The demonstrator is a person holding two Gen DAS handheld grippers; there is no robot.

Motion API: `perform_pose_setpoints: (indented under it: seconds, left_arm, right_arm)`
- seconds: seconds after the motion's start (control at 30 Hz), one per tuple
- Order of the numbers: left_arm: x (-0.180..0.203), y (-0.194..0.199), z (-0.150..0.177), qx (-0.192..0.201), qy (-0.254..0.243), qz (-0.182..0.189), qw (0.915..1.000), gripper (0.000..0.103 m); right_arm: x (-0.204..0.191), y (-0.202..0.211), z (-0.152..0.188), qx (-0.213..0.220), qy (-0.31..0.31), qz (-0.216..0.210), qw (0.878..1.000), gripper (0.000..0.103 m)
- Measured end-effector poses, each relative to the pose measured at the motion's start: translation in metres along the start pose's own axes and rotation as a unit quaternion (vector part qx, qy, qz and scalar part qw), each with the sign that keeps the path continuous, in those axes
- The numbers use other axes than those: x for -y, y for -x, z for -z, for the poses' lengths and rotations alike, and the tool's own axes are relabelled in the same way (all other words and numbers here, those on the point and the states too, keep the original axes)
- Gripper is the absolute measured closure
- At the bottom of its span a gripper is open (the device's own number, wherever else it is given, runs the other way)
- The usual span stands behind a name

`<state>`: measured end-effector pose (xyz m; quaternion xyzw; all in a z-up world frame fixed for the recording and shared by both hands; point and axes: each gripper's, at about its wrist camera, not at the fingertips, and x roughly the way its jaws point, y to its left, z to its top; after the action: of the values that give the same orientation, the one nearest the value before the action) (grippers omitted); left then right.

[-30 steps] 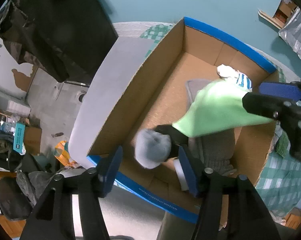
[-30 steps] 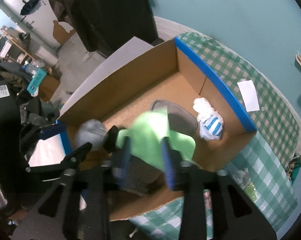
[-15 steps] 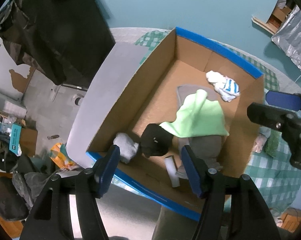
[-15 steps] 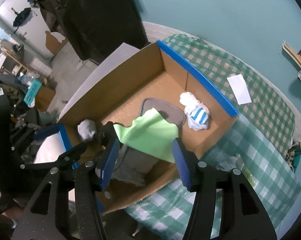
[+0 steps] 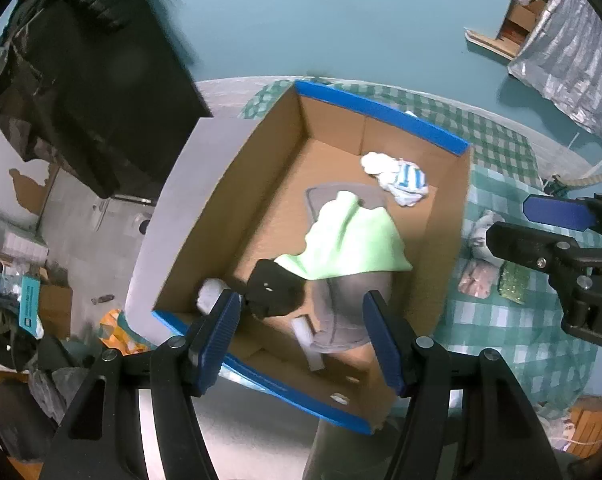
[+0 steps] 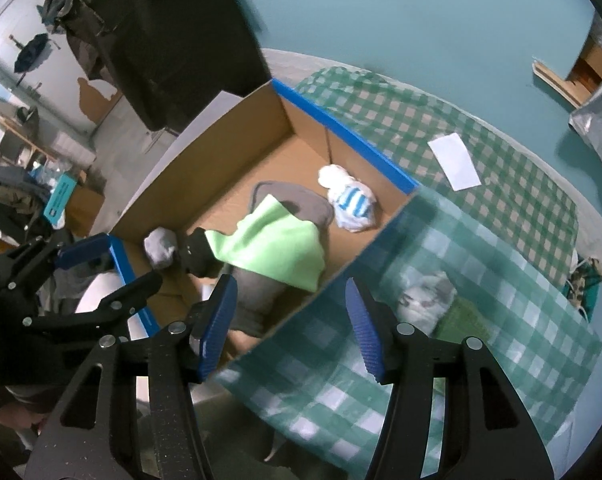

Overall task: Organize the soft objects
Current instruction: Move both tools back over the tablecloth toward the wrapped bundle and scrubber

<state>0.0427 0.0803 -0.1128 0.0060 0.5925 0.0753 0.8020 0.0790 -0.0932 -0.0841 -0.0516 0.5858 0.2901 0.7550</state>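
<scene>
An open cardboard box (image 5: 261, 168) with blue-taped rims sits on a green checked tablecloth (image 6: 441, 152). Inside lie a light green cloth (image 5: 353, 240) over a grey garment (image 5: 353, 312), a black bundle (image 5: 273, 288), a grey rolled sock (image 5: 211, 296) and a white-and-blue striped bundle (image 5: 401, 176). The same items show in the right wrist view: green cloth (image 6: 277, 248), striped bundle (image 6: 351, 204). My left gripper (image 5: 305, 340) is open and empty above the box's near end. My right gripper (image 6: 289, 320) is open and empty above the box's right wall.
More soft items lie on the tablecloth right of the box: a pale bundle (image 6: 425, 300) and a green mesh piece (image 6: 461, 320). A white paper (image 6: 455, 162) lies on the far cloth. A black covered object (image 5: 89, 80) stands at the left. Floor clutter lies below.
The right gripper opened and let go of the green cloth, which now lies in the box. The left gripper released the grey sock into the box. Both grippers have risen and pulled back.
</scene>
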Motion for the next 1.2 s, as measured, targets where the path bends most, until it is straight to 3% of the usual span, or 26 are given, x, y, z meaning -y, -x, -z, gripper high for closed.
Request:
perform_pose_setpoints:
  seconds: [0.43,1.2]
  left_arm:
    - [0.047,0.012,-0.002,0.008,-0.05,0.01,0.9987,0.038]
    - [0.138,0.003,-0.007,-0.002,-0.127,0.04,0.9911,0.037]
  right_arm:
    - [0.049,0.02,0.028,0.001,-0.049,0.008,0.999,0.044]
    - [0.152,0.032,0.079,-0.01,-0.159,0.048,0.986,0.044]
